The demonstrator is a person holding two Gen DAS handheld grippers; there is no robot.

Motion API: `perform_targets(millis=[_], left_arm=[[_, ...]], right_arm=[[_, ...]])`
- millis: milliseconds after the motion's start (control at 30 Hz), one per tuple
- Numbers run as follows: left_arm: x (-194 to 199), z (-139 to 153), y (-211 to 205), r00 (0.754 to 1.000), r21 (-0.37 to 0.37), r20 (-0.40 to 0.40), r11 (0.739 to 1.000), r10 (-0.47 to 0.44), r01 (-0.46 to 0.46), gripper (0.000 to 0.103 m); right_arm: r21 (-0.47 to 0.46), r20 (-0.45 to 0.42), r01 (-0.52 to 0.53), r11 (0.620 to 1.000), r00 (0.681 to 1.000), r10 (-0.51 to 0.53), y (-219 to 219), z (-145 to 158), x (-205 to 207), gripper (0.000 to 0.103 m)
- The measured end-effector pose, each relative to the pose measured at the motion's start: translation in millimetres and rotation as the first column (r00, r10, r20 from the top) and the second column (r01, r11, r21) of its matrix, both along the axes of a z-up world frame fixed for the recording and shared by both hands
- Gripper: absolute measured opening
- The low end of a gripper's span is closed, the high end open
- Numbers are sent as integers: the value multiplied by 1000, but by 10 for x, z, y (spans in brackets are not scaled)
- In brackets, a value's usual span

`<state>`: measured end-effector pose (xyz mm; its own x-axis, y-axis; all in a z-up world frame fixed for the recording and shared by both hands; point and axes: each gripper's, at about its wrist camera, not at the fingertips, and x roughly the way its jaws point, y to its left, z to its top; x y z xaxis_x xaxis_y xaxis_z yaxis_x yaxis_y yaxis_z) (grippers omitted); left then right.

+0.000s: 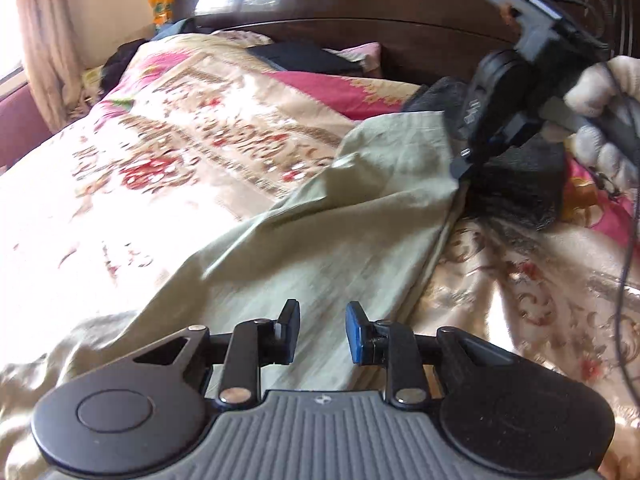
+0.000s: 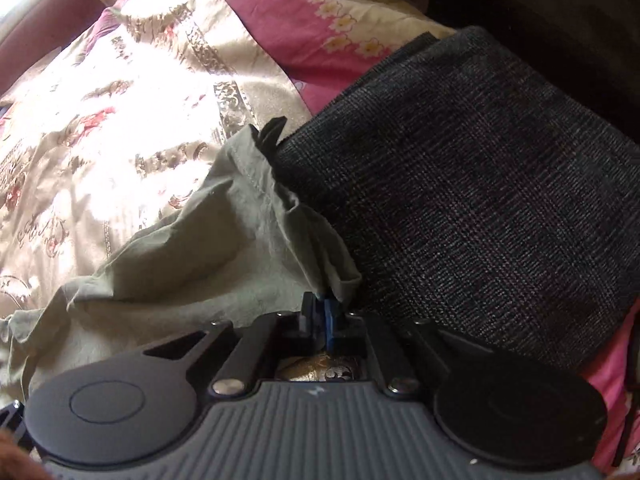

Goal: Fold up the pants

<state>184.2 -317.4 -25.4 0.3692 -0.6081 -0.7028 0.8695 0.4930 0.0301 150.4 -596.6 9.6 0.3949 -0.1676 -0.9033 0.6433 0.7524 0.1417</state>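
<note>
The right gripper [image 2: 319, 314] pinches the hem of the olive-green pants [image 2: 192, 264], its fingers closed on the cloth. Just right of them lies a dark checked folded garment [image 2: 480, 208]. The left gripper [image 1: 322, 334] hovers with fingers parted above the pants, spread across the floral bedspread [image 1: 160, 140].

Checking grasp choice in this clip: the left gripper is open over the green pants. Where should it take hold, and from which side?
Probably the pants' near side edge, coming in low from the right, where a seam fold stands up off the bedspread. The left gripper hangs open above flat cloth, which gives little to pinch. The right gripper is shut on the far hem beside the folded dark cloth.
</note>
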Motion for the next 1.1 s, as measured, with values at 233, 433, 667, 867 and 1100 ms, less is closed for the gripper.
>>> perform_targets(millis=[233,433,667,867,1100], left_arm=[[468,16,1125,946,87,85,944,312,-319,41],[959,-273,2150,826,195,167,803,538,-562,42],[944,-359,3036,731,255,199,686,652,-681,57],[884,-124,2725,783,182,209,763,587,-620,57],[799,-205,2110,879,197,202,861,433,-469,57]], right_arm=[[-243,32,-86,966,995,97,584,502,-52,16],[11,113,-356,935,929,352,1153,73,774,15],[-274,-141,-236,933,969,204,853,-214,1091,10],[-239,-53,-183,953,983,176,969,150,841,19],[-191,-24,-179,965,984,177,916,-152,775,18]])
